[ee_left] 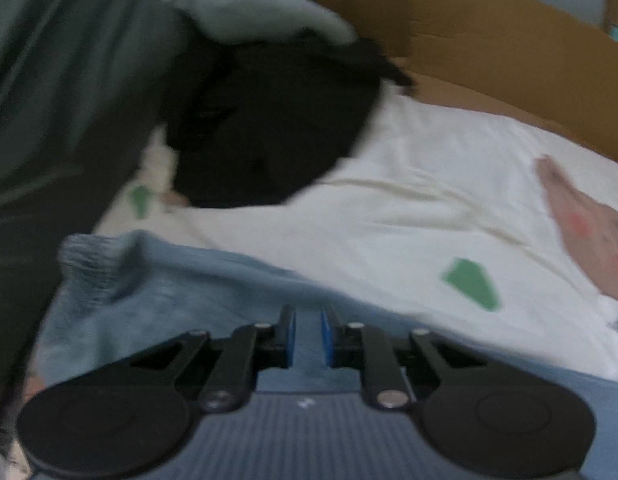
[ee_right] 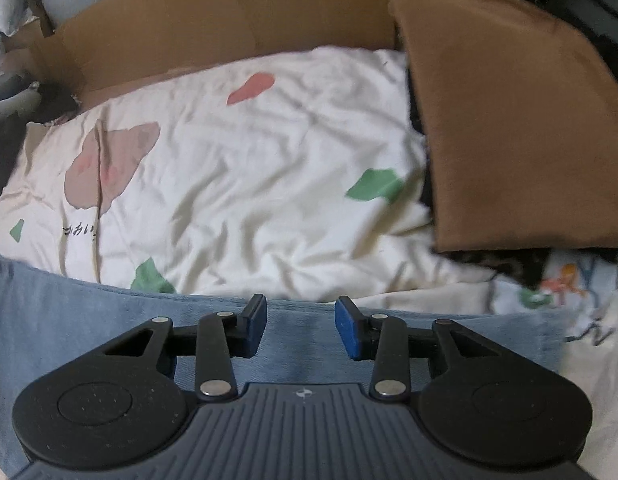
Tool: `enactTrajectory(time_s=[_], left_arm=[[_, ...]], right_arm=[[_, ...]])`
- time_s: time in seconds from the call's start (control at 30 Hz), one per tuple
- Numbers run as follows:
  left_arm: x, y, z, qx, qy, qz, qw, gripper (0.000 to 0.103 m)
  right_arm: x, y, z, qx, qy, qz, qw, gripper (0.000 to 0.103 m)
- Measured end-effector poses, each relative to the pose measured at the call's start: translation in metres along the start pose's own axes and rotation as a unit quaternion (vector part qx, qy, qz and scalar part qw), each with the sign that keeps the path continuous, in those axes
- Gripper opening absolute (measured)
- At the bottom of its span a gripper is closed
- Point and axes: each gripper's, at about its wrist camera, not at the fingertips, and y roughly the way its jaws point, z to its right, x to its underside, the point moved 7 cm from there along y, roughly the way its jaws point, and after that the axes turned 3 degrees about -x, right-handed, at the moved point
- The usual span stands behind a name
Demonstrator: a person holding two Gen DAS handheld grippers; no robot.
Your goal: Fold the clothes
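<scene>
Light blue knit garment: lies along the near edge of a white bedcover, crumpled, with a ribbed hem turned up at its left end; in the right wrist view the same garment runs as a band under both tongs.

Left gripper: blue pads drawn close, a narrow gap between them with blue fabric seen in it; the view is blurred, so whether the pads pinch the cloth cannot be told.

Right gripper: pads spread well apart above the blue garment, nothing between them.

Bedcover: white, creased, printed with green, pink and brownish patches.

Black garment: heaped on the bedcover beyond the blue one.

Brown folded cloth: on the right side of the bedcover.

Cardboard: standing along the far edge.
</scene>
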Motion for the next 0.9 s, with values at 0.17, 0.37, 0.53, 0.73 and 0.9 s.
enactTrajectory(time_s=[0.17, 0.37, 0.53, 0.73, 0.9], left_arm=[[-0.014, 0.020, -0.035, -0.008, -0.005, -0.008, 0.9999, 0.015], [-0.023, 0.054, -0.039, -0.004, -0.014, -0.029, 0.9995, 0.015], [-0.023, 0.085, -0.039, -0.007, -0.014, -0.059, 0.9982, 0.015], [-0.028, 0.105, -0.044, 0.017, -0.022, -0.077, 0.9967, 0.015], [-0.040, 0.092, -0.043, 0.034, 0.011, -0.097, 0.9946, 0.012]], right_arm=[[0.014, -0.011, 0.022, 0.022, -0.006, -0.012, 1.000, 0.046], [0.033, -0.007, 0.054, 0.062, 0.000, -0.043, 0.997, 0.046], [0.038, 0.005, 0.070, 0.070, 0.025, -0.056, 0.996, 0.045], [0.036, 0.019, 0.078, 0.064, 0.043, -0.061, 0.995, 0.045], [0.032, 0.023, 0.083, 0.049, 0.041, -0.067, 0.996, 0.045]])
